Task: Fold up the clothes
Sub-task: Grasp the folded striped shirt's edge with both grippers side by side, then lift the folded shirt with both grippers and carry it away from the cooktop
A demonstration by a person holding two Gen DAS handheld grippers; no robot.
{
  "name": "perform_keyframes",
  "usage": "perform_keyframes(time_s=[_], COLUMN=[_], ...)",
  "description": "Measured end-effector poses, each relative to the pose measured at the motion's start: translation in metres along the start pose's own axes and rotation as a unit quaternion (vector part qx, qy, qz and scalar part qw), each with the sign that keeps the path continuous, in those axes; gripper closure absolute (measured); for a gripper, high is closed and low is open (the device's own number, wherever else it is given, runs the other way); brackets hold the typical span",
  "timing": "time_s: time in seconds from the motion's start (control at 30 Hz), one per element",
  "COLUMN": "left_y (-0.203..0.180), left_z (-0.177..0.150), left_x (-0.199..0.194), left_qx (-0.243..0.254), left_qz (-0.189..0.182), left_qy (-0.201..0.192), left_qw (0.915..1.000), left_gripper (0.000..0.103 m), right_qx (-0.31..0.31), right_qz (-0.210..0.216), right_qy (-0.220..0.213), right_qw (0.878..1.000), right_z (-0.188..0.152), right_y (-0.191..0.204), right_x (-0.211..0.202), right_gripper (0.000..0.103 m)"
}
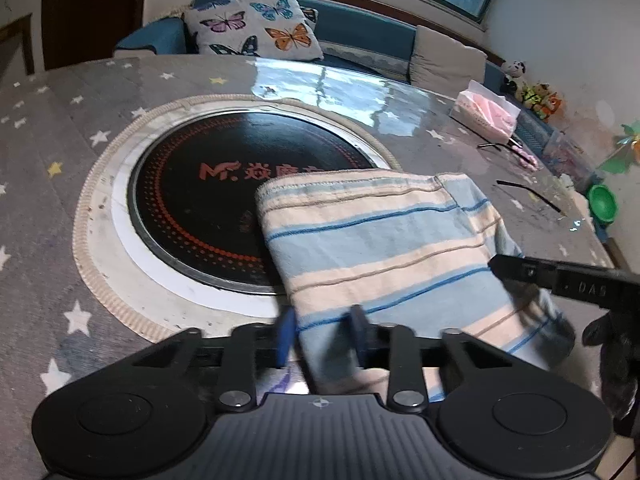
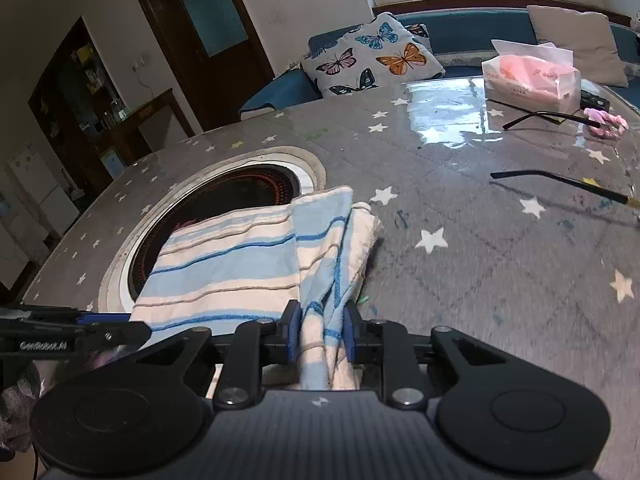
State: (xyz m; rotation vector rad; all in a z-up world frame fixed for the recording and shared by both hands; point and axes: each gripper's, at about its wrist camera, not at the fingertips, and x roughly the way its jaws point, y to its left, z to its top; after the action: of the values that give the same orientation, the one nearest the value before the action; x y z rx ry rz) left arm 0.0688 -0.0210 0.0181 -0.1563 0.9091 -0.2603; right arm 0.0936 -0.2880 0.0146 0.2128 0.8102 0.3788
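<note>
A folded striped cloth (image 1: 380, 240) in pale blue and cream lies on the star-patterned table, its far edge over a round black hotplate (image 1: 192, 208). My left gripper (image 1: 323, 334) is shut on the cloth's near left corner; its blue pads look blurred. From the right, a finger (image 1: 520, 270) of the other gripper reaches the cloth's right edge. In the right wrist view the cloth (image 2: 240, 264) bunches into folds at its near right corner, and my right gripper (image 2: 322, 332) is shut on that bunch. The left gripper's fingers (image 2: 100, 318) show at the cloth's left side.
A tissue pack (image 2: 532, 80), a pair of glasses (image 2: 548, 116), a pink scrunchie (image 2: 606, 124) and a thin black stick (image 2: 560, 178) lie on the table's far right. A green bowl (image 1: 602, 202) sits at the right edge. A butterfly cushion (image 1: 256, 24) rests on the sofa behind.
</note>
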Motion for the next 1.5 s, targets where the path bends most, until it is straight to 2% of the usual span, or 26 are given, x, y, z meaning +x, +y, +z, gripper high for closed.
perform_keyframes(time_s=[0.1,0.23,0.37,0.43,0.47,0.53,0.57,0.6,0.67,0.8,1.1,1.3,1.5], left_y=[0.000,0.002,0.002,0.001,0.000,-0.002,-0.003,-0.004,-0.002,0.005,0.042,0.094,0.152], left_z=[-0.003,-0.008,-0.009,-0.009,-0.008,-0.008,-0.008,-0.009,-0.009,-0.010,-0.016,-0.013,-0.002], left_x=[-0.004,-0.009,-0.011,-0.010,-0.010,-0.009,-0.008,-0.008,-0.008,-0.014,-0.053,-0.084,-0.106], left_qx=[0.009,0.010,0.011,0.011,0.010,0.015,0.019,0.022,0.021,0.010,-0.005,-0.035,-0.069], left_qz=[-0.004,-0.008,-0.002,-0.003,-0.006,-0.003,-0.003,-0.003,-0.007,-0.012,0.007,0.042,0.087], left_qy=[0.002,0.008,0.007,0.007,0.006,0.006,0.005,0.004,0.004,-0.003,-0.034,-0.059,-0.081], left_qw=[1.0000,0.9999,0.9999,0.9999,0.9999,0.9999,0.9998,0.9998,0.9998,0.9999,0.9994,0.9968,0.9905], left_gripper=[0.082,0.081,0.074,0.068,0.064,0.063,0.065,0.067,0.082,0.094,0.095,0.096,0.096], right_qx=[0.005,0.019,0.023,0.027,0.029,0.031,0.033,0.035,0.040,0.046,0.012,-0.018,-0.052], right_qz=[0.001,0.006,-0.004,-0.011,-0.013,-0.011,-0.008,-0.005,0.000,0.001,0.028,0.061,0.108], right_qy=[-0.003,-0.002,-0.009,-0.010,-0.011,-0.013,-0.013,-0.012,-0.010,-0.013,-0.002,0.013,0.024], right_qw=[1.000,1.000,1.000,1.000,0.999,0.999,0.999,0.999,0.999,0.999,1.000,0.998,0.992], right_z=[-0.008,-0.021,-0.025,-0.025,-0.025,-0.024,-0.024,-0.024,-0.026,-0.025,-0.015,0.002,0.030], right_y=[0.003,0.005,0.006,0.004,0.004,0.004,0.005,0.005,0.007,0.011,0.053,0.101,0.164], right_x=[-0.007,-0.019,-0.024,-0.022,-0.021,-0.018,-0.018,-0.017,-0.016,-0.019,-0.008,0.023,0.066], right_gripper=[0.085,0.085,0.078,0.068,0.068,0.068,0.068,0.072,0.079,0.087,0.089,0.090,0.090])
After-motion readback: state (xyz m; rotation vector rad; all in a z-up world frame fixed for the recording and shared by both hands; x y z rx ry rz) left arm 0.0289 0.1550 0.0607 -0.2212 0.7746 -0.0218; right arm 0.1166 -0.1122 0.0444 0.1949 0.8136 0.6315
